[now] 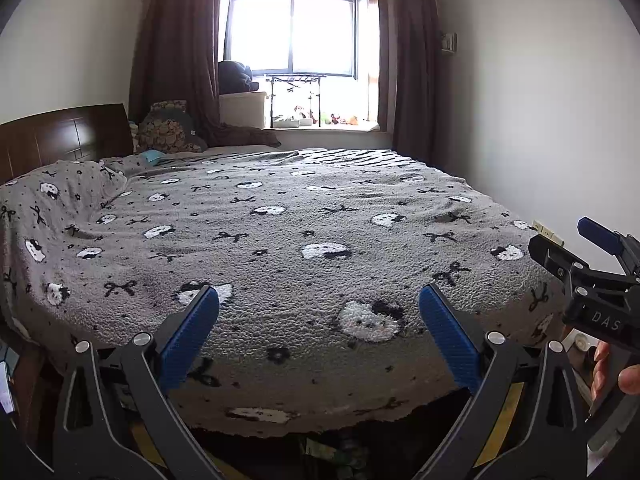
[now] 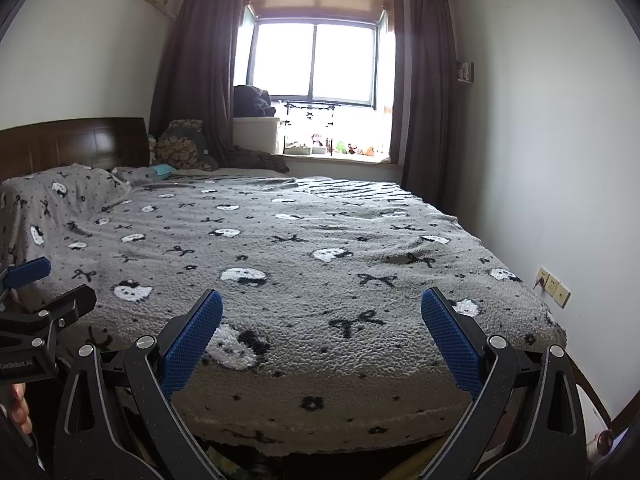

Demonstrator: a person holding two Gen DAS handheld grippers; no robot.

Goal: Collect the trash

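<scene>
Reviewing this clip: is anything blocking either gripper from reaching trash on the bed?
No trash can be made out on the grey blanket, so there is no path to judge. The left gripper and right gripper both hang open at the foot of the bed, holding nothing, with only bare blanket ahead of them.

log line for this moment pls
stage: start, no trash seen yet | left gripper: open, empty | right gripper: open, empty | both held over foot of bed
</scene>
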